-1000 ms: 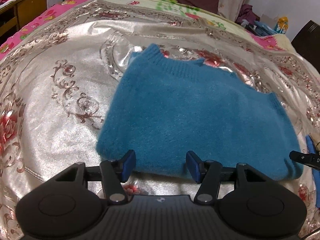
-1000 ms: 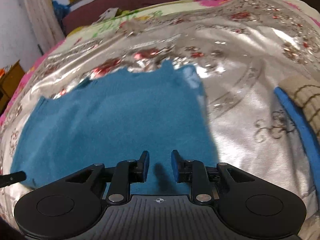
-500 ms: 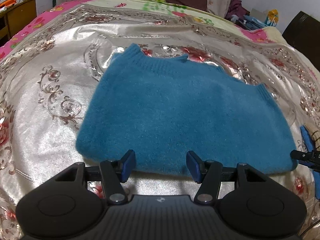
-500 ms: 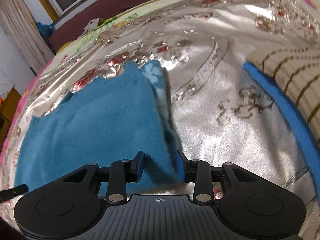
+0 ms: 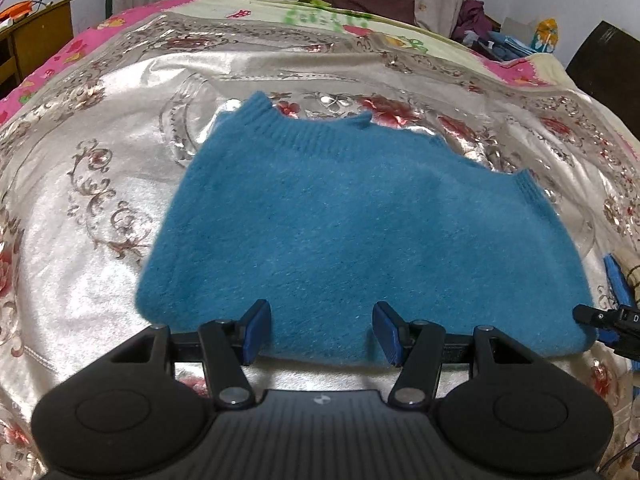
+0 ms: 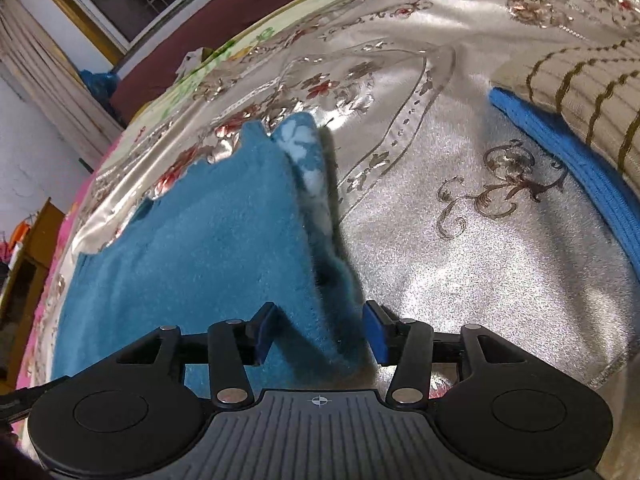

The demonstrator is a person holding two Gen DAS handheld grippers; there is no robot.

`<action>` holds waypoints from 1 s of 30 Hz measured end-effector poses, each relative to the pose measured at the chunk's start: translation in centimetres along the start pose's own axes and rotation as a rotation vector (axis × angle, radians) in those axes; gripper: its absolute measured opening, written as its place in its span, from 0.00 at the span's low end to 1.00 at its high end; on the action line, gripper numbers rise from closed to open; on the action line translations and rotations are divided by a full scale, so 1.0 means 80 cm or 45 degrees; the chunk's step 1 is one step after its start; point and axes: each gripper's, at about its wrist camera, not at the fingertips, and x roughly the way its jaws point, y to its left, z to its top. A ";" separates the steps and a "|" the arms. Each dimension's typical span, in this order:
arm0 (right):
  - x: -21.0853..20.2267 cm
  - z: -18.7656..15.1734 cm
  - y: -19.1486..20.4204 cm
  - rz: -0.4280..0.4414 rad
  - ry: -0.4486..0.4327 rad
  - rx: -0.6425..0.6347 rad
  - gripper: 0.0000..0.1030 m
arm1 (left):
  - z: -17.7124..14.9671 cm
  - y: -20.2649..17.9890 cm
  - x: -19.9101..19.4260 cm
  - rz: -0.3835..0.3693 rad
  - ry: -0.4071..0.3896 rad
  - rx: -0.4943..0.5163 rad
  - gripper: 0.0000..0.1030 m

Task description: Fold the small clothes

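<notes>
Left wrist view: close above the bed (image 5: 100, 208), angled down across the teal sweater (image 5: 340, 232) from its near edge toward the headboard. Right wrist view: equally close, rolled, aimed down at the sweater's (image 6: 192, 240) right edge. Shared: sweater and silver bedspread (image 6: 460, 248).

Bare silver bedspread (image 6: 472, 264) right of blue sweater (image 5: 360, 232) is passable; folded striped knit (image 6: 584, 92) blocks far right.

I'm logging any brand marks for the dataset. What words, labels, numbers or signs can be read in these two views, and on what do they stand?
"D": a lone white letter on the black right gripper's edge, cut off by the frame.
Green print on the pale bedsheet: too blurred to read.
Teal knitted sweater: no readable label.
</notes>
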 end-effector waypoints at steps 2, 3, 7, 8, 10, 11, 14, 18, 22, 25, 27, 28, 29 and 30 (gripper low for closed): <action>0.000 0.001 -0.004 0.022 -0.005 0.012 0.46 | 0.000 -0.006 0.002 -0.012 0.000 0.016 0.58; 0.001 0.002 -0.006 0.031 -0.008 0.017 0.46 | 0.000 -0.010 0.004 -0.020 0.004 0.023 0.58; 0.005 0.006 -0.013 0.076 -0.009 0.034 0.46 | 0.002 -0.025 0.013 -0.029 0.014 0.056 0.58; 0.007 0.008 -0.014 0.086 -0.010 0.039 0.46 | 0.002 -0.028 0.015 -0.027 0.015 0.065 0.58; 0.010 0.012 -0.017 0.106 -0.013 0.046 0.47 | 0.003 -0.036 0.020 -0.026 0.017 0.083 0.58; 0.013 0.014 -0.018 0.118 -0.013 0.048 0.47 | 0.004 -0.039 0.021 -0.026 0.015 0.091 0.58; 0.021 0.022 -0.022 0.162 -0.013 0.070 0.47 | 0.005 -0.049 0.027 -0.025 0.005 0.122 0.59; 0.034 0.032 -0.032 0.235 -0.008 0.126 0.48 | 0.008 -0.056 0.037 -0.018 0.010 0.144 0.59; 0.046 0.039 -0.042 0.312 0.001 0.176 0.48 | 0.009 -0.055 0.049 -0.007 0.030 0.135 0.59; 0.053 0.042 -0.044 0.345 0.002 0.195 0.48 | 0.007 -0.059 0.055 0.008 0.036 0.151 0.60; 0.057 0.043 -0.043 0.352 0.003 0.193 0.48 | 0.006 -0.062 0.057 0.006 0.037 0.158 0.66; 0.059 0.044 -0.042 0.354 0.004 0.190 0.50 | 0.006 -0.064 0.058 0.006 0.038 0.164 0.66; 0.060 0.045 -0.041 0.362 0.005 0.188 0.50 | 0.006 -0.065 0.060 0.008 0.038 0.170 0.67; 0.061 0.045 -0.040 0.363 0.006 0.186 0.50 | 0.006 -0.067 0.060 0.011 0.037 0.175 0.67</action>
